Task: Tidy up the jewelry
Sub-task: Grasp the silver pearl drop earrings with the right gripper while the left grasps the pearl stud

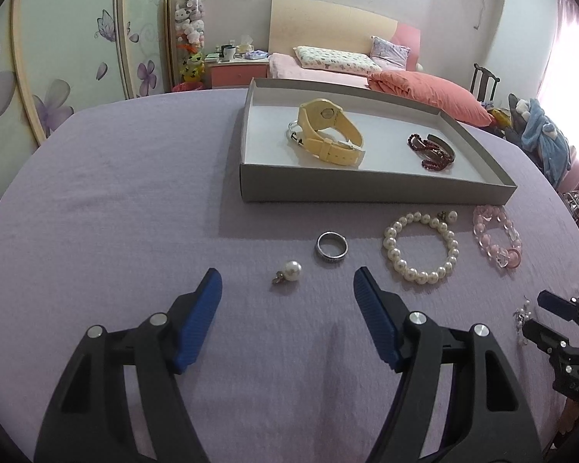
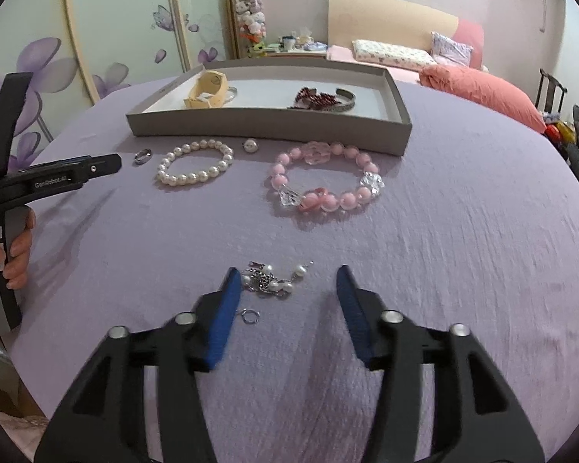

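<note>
A grey tray point(image 1: 366, 189) point(image 2: 266, 129) holds a yellow watch point(image 1: 330, 131) point(image 2: 208, 90), a dark red bead bracelet point(image 1: 430, 152) point(image 2: 314, 98) and a metal cuff point(image 2: 345, 98). On the purple cloth lie a pearl pendant point(image 1: 289, 271) point(image 2: 250, 145), a silver ring point(image 1: 331, 252) point(image 2: 143, 155), a pearl bracelet point(image 1: 420, 247) point(image 2: 195, 166) and a pink bead bracelet point(image 1: 496, 241) point(image 2: 324, 177). My left gripper point(image 1: 287, 289) is open, with the pendant just ahead between its fingers. My right gripper point(image 2: 287, 283) is open around a small pearl-and-chain piece point(image 2: 272, 279) point(image 1: 523, 318); a small loose ring point(image 2: 249, 316) lies beside it.
The table is covered with a purple cloth point(image 1: 115, 212) point(image 2: 463, 250). A bed with pink bedding point(image 1: 424, 88) stands beyond the table's far edge. A wardrobe with flower doors point(image 1: 77, 58) is on the left. The person's hand point(image 2: 19, 254) holds the left gripper.
</note>
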`<state>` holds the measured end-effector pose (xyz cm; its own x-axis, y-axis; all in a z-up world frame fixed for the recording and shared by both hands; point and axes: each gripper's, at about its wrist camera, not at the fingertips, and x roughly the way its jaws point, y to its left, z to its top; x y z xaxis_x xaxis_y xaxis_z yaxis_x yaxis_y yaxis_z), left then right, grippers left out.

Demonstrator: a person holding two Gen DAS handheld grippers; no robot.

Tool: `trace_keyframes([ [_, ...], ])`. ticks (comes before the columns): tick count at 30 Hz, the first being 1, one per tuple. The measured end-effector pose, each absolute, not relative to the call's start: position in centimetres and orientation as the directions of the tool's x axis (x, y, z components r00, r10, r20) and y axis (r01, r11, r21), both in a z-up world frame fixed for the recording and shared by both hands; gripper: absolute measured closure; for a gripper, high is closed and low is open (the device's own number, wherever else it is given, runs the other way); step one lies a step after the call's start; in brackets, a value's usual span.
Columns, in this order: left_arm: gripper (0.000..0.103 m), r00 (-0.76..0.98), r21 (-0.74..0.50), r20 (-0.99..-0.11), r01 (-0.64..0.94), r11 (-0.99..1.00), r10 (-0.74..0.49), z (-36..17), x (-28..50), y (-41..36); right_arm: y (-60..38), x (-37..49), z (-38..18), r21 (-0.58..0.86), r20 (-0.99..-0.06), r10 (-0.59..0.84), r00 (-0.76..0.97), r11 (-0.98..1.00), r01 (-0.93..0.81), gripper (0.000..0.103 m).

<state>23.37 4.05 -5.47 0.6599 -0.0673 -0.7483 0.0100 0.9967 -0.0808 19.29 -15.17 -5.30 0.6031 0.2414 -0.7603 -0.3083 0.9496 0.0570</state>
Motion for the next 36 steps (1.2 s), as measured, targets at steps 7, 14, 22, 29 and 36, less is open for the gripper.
trace_keyframes([
  [7,0.034,0.656,-0.086,-0.751,0.015,0.996,-0.075,-5.6,23.2,4.0,-14.6,19.2,-5.7,0.069,-0.770,0.268,0.579,0.937,-0.343,0.051],
  [14,0.034,0.647,-0.089,-0.759,0.014,0.996,-0.077,-5.8,23.4,3.9,-14.7,18.6,-5.6,0.041,-0.769,0.253,0.588,0.936,-0.349,0.094],
  [22,0.045,0.628,-0.088,-0.774,0.017,0.996,-0.079,-6.0,23.9,3.7,-16.7,19.2,-5.4,0.050,-0.767,0.214,0.605,0.960,-0.275,0.095],
  [29,0.063,0.628,-0.083,-0.774,0.028,0.996,-0.082,-6.1,24.6,3.0,-16.9,19.6,-5.2,0.069,-0.759,0.227,0.610,0.960,-0.272,0.095],
  [36,0.084,0.624,-0.060,-0.778,0.046,0.997,-0.076,-6.1,25.3,2.2,-17.3,19.8,-5.2,0.090,-0.758,0.239,0.607,0.960,-0.266,0.095],
])
